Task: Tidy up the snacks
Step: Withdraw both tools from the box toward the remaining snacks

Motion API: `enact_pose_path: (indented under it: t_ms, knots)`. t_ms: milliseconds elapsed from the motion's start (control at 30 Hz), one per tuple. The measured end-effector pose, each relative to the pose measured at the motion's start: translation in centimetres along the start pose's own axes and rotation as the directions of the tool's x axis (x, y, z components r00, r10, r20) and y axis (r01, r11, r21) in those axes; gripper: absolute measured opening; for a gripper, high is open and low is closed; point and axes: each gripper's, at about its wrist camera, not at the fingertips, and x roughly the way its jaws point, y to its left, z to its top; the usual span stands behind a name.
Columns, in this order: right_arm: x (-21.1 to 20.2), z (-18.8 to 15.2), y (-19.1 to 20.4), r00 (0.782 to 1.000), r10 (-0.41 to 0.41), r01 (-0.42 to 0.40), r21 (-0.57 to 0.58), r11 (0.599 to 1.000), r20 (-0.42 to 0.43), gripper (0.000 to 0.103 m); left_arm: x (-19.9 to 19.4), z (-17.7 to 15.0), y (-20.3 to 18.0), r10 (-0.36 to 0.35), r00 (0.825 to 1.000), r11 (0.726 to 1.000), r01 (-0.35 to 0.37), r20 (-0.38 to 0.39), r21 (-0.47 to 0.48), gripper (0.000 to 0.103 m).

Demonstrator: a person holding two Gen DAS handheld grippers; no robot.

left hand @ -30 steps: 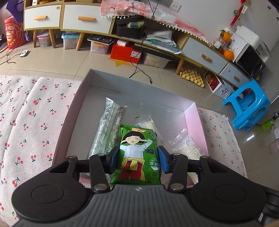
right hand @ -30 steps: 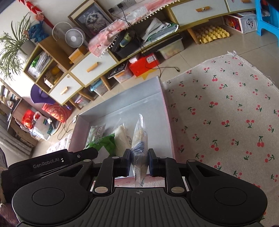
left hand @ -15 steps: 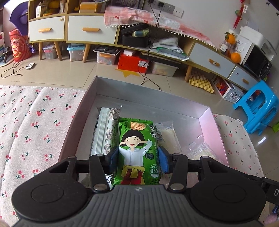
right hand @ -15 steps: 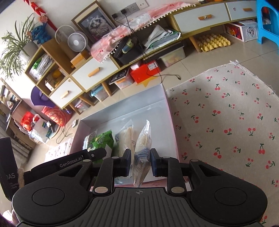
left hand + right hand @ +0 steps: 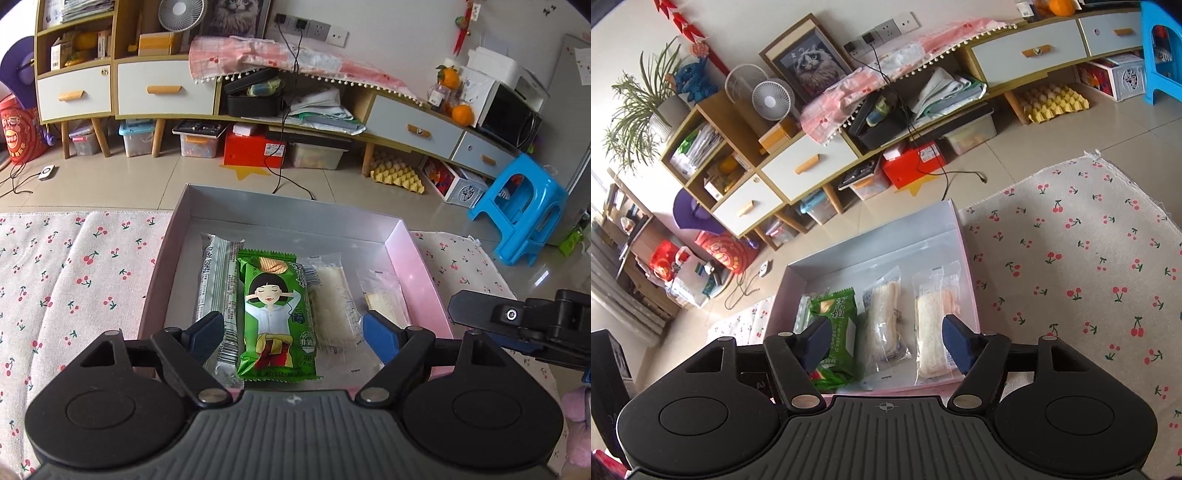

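Observation:
A shallow grey box with a pink rim (image 5: 417, 258) (image 5: 964, 243) lies on the cherry-print cloth. Inside, side by side, lie a grey-white long packet (image 5: 218, 288), a green snack packet with a cartoon girl (image 5: 277, 314) (image 5: 836, 325), and two clear-wrapped sandwich cakes (image 5: 334, 302) (image 5: 380, 299) (image 5: 884, 321) (image 5: 932, 325). My left gripper (image 5: 293, 338) hovers over the green packet, jaws opening, pads clear of it. My right gripper (image 5: 886, 341) hangs above the two cakes, jaws opening, nothing pressed between them. The right gripper's body (image 5: 524, 325) shows at the left wrist view's right edge.
The cherry-print cloth (image 5: 74, 273) (image 5: 1089, 258) spreads on both sides of the box. Beyond it are a tiled floor, a long low cabinet (image 5: 166, 92) with storage bins beneath, a red box (image 5: 255, 147), a cable, and a blue plastic stool (image 5: 521, 210).
Both grippers have let go: the left released the green packet, the right released the clear-wrapped cake, which now lies flat in the box. Both have lifted slightly.

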Motion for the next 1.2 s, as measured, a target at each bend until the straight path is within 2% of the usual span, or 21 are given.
enact_pose_path:
  t_ms: [133, 200, 500, 700, 833, 1000, 1200]
  knots:
    - [-0.8, -0.3, 0.5, 1.000, -0.008, 0.008, -0.038, 0.999, -0.009, 0.072, -1.4, -0.6, 0.3, -0.011, 1.000, 1.000, 0.011, 0.012, 0.008, 0.086]
    - [-1.2, -0.6, 0.9, 1.000, -0.016, 0.015, -0.067, 0.998, -0.017, 0.077, -1.9, -0.8, 0.5, -0.001, 1.000, 1.000, 0.001, 0.016, 0.017, 0.087]
    - [-2.5, -2.8, 2.7, 0.996, -0.059, 0.046, -0.203, 0.978, -0.060, 0.086, -4.4, -2.4, 1.7, 0.054, 0.998, 0.997, -0.055, 0.012, 0.048, 0.097]
    - [-3.3, -4.3, 3.9, 0.994, -0.077, 0.050, -0.293, 0.955, -0.082, 0.087, -5.9, -3.9, 2.9, 0.078, 0.997, 0.996, -0.077, -0.015, 0.032, 0.100]
    - [-3.4, -5.4, 4.9, 0.994, -0.089, 0.059, -0.388, 0.920, -0.061, 0.089, -6.6, -4.7, 3.8, 0.109, 0.993, 0.994, -0.109, -0.043, 0.000, 0.101]
    - [-4.0, -7.0, 5.2, 0.994, -0.099, 0.066, -0.460, 0.885, -0.047, 0.089, -7.6, -5.9, 5.0, 0.096, 0.994, 0.995, -0.096, -0.048, -0.011, 0.102]
    - [-5.1, -8.1, 4.3, 0.996, -0.076, 0.044, -0.447, 0.893, -0.054, 0.089, -8.3, -7.5, 6.7, 0.122, 0.991, 0.992, -0.122, -0.050, 0.018, 0.102]
